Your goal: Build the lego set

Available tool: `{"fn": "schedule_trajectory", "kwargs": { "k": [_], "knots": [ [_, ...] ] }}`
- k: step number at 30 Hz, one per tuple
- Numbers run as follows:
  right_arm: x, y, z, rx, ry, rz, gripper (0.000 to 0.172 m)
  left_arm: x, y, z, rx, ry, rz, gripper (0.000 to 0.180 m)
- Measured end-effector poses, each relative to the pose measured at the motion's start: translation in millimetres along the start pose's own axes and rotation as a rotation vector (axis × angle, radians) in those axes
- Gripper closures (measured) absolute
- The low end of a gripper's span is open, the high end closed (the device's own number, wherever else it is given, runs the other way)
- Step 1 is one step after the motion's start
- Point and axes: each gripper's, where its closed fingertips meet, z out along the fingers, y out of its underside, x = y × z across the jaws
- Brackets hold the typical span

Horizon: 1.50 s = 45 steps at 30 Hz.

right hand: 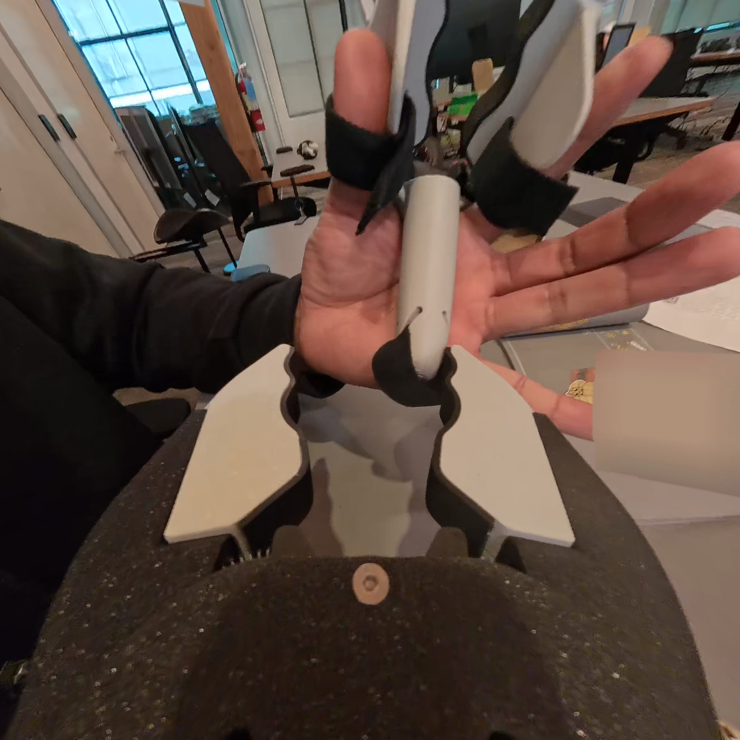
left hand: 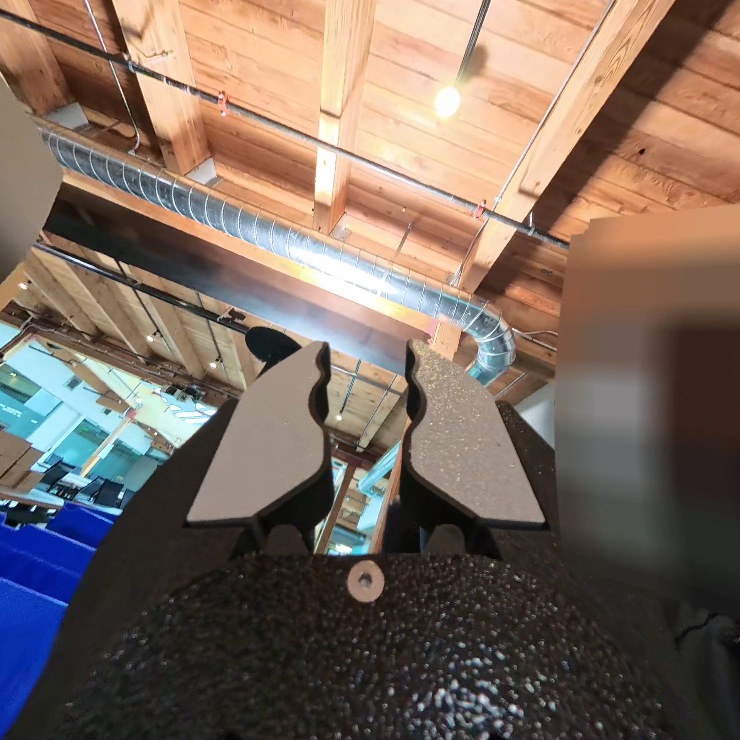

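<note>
Grey handle [right hand: 430,272] touches right claw [right hand: 370,372] — ungripped.

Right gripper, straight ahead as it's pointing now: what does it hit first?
Most likely the grey handle lying across the person's open palm; its lower end sits right at the right gripper fingertips, by the right-hand pad. Depth is hard to judge.

Matt grey plastic handle [right hand: 427,276], fuzzy black cloth straps [right hand: 362,156], ribbed shiny metal duct [left hand: 248,224], rough wooden beams [left hand: 344,80].

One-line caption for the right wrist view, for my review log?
Open right gripper faces an open palm strapped to the left gripper's grey handle, above a grey table.
</note>
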Motion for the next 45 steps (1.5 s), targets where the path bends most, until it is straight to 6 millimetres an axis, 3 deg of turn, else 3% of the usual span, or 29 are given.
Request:
{"fn": "schedule_trajectory", "kwargs": {
  "k": [11,14,16,19,21,23,25,31,34,40,45],
  "knots": [
    [-25.8,3.1,8.5,-0.05,-0.112,0.007,0.085,20.5,23.1,5.7,-0.266,0.069,-0.078,0.13],
    [-17.7,0.8,10.6,-0.041,-0.08,-0.005,0.095,19.8,18.8,2.7,-0.243,0.081,-0.065,0.14],
    [-4.6,-1.8,11.9,-0.008,-0.024,-0.002,0.093,17.5,12.7,2.1,-0.203,0.082,0.061,0.145],
    [8.6,-3.5,7.1,0.02,0.028,-0.006,0.097,-0.3,7.9,-7.3,-0.245,-0.013,0.331,0.147],
    [14.5,-10.4,0.4,0.056,0.067,-0.048,0.099,-22.9,8.0,-19.9,-0.335,-0.117,0.494,0.146],
    [17.4,-21.4,-6.6,0.108,0.095,-0.094,0.102,-40.6,15.4,-34.1,-0.463,-0.168,0.563,0.154],
    [15.4,-32.7,-12.9,0.155,0.101,-0.135,0.107,-56.1,26.5,-46.0,-0.593,-0.201,0.601,0.155],
    [4.7,-47.8,-27.6,0.181,0.1,-0.24,0.124,-99.2,45.2,-84.1,-0.904,-0.313,0.969,0.152],
    [-1.1,-34.6,-24.5,0.172,0.076,-0.205,0.129,-115.0,49.2,-103.2,-1.015,-0.361,1.016,0.149],
    [-13.8,19.3,-4.6,0.041,0.1,-0.174,0.137,-135.4,53.5,-127.7,-1.169,-0.42,1.105,0.144],
    [-2.6,37.8,-12.2,-0.018,0.163,-0.168,0.141,-146.5,64.8,-144.5,-1.287,-0.441,1.082,0.143]
  ]
}}
